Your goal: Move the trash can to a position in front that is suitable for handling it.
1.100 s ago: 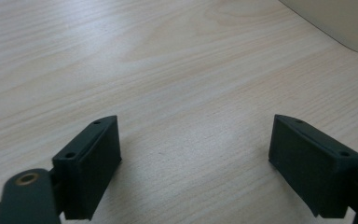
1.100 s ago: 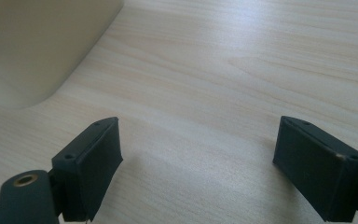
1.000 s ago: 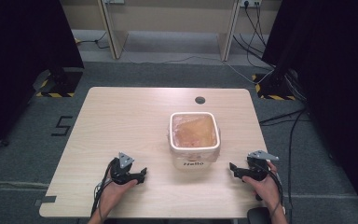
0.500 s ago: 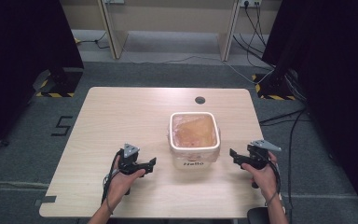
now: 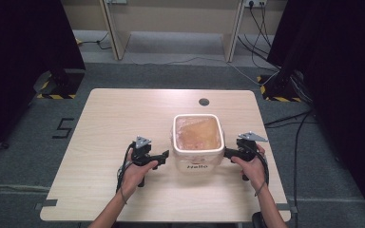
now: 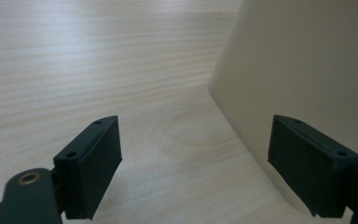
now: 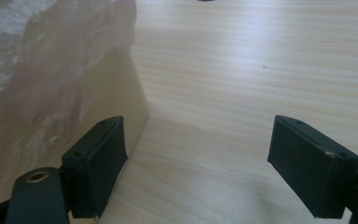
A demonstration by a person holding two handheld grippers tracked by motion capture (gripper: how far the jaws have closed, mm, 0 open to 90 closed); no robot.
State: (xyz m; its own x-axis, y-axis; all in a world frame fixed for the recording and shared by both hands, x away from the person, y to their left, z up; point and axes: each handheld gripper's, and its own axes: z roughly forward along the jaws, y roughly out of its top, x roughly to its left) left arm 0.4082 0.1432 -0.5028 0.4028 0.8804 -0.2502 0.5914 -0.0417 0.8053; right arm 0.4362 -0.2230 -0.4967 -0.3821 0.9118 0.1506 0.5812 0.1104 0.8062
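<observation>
The bench (image 5: 123, 118) is pale wood with fine straight grain; one dark round hole (image 5: 204, 101) sits near its far edge. The tub (image 5: 197, 164) is cream-white with dark lettering on its near wall, and a translucent, orange-tinted film (image 5: 197, 133) covers its top. In the right gripper view that film (image 7: 37, 56) reads whitish and wrinkled. The left hand-held gripper (image 5: 164, 155) is black with a grey plate on top; the right hand-held gripper (image 5: 228, 153) matches it. Jaw pads are matt black, with one brass-coloured pivot showing in each gripper view. The floor (image 5: 24, 156) is grey carpet, carrying a black "5" mark (image 5: 64, 128) and yellow-and-black hazard striping (image 5: 52, 96).
</observation>
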